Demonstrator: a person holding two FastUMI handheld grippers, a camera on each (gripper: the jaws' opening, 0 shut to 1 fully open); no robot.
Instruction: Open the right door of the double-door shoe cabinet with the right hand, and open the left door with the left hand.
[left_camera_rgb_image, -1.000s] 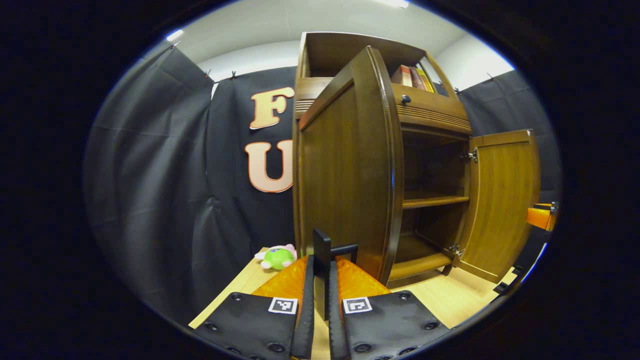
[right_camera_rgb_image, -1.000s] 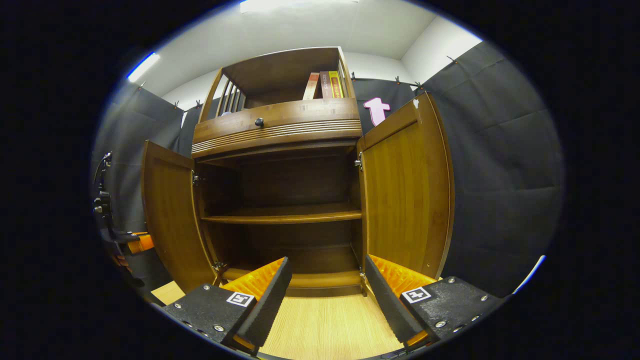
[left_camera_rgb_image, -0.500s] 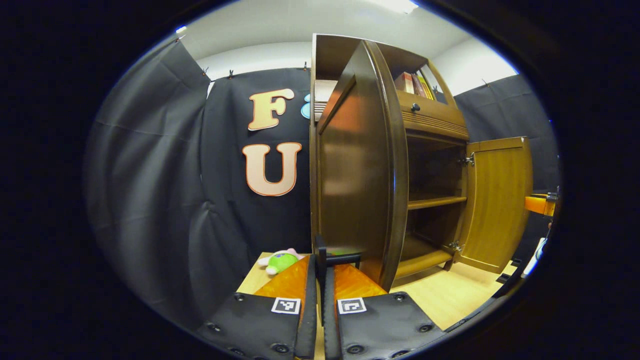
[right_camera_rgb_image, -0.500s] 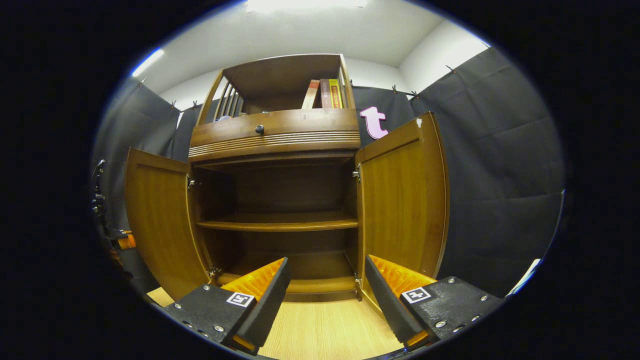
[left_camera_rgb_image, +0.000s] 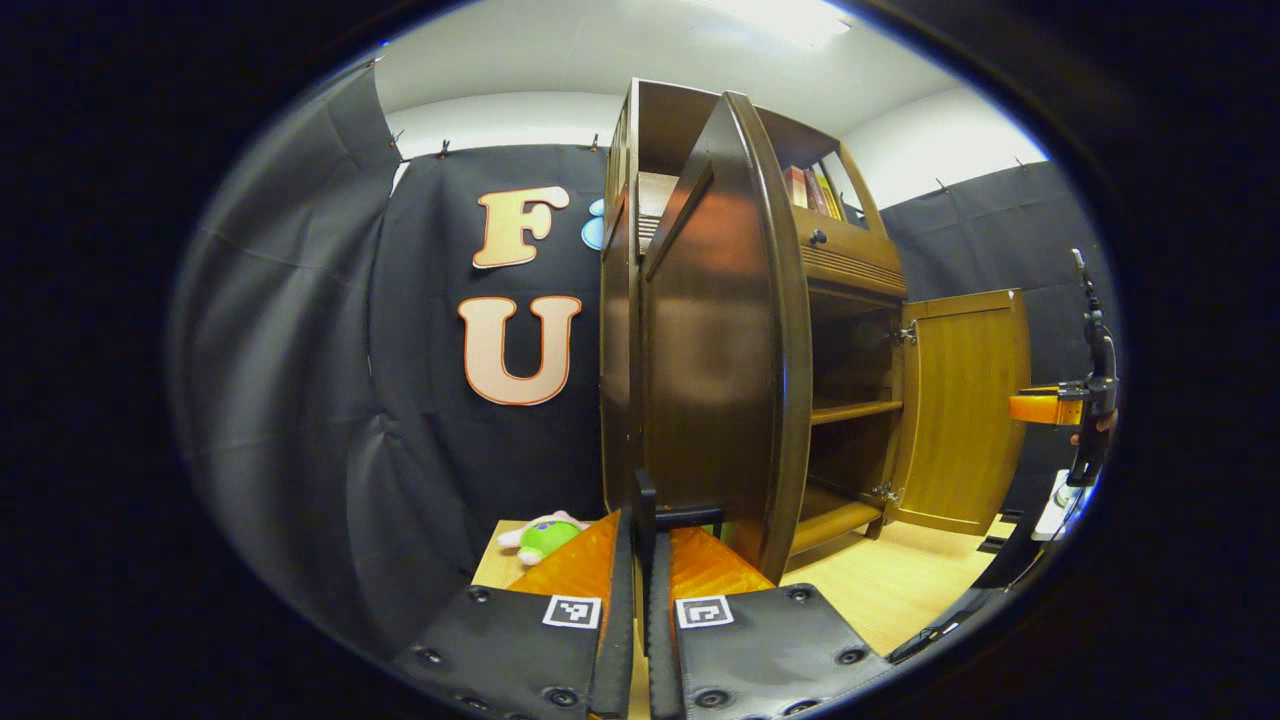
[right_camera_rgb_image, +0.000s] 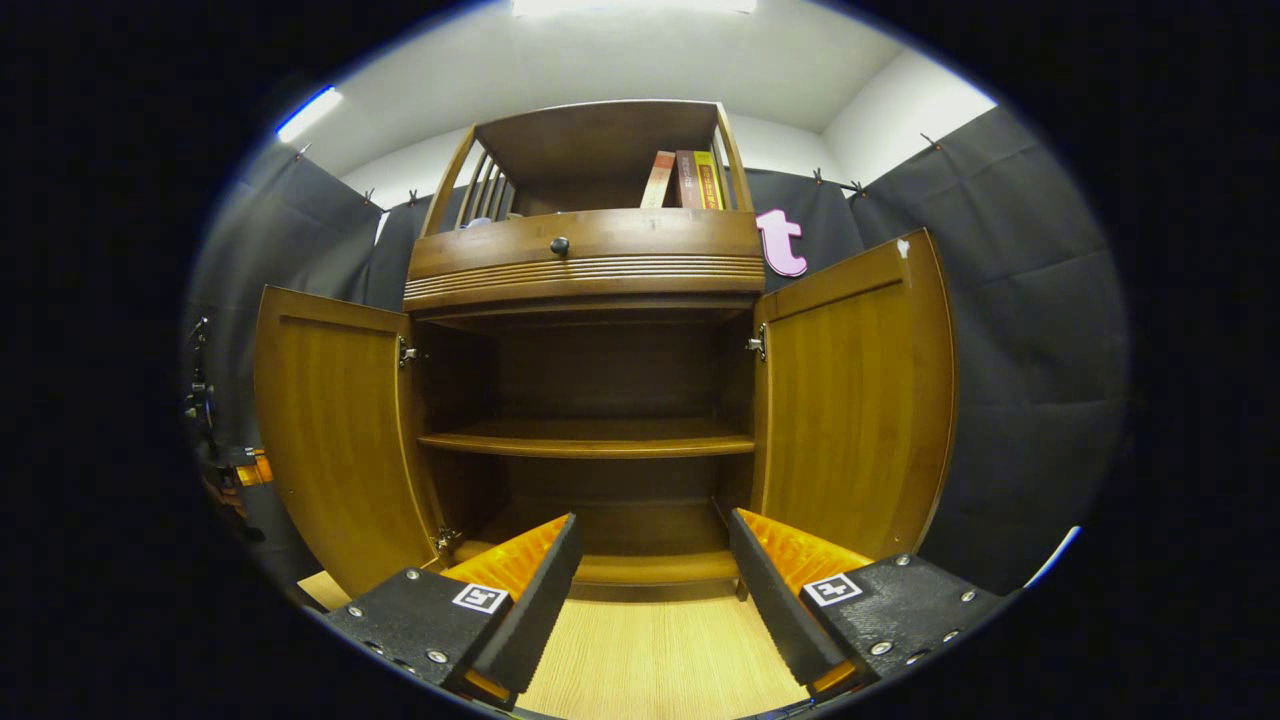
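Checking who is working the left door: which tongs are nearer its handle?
Left. The left tongs are shut on the left door's handle. The right tongs hang open, facing the open cabinet, away from that handle.

Brown wooden shoe cabinet; green-and-pink plush toy.

Ahead of our right gripper, open floor leads between the swung-out left door and right door into bare shelves.
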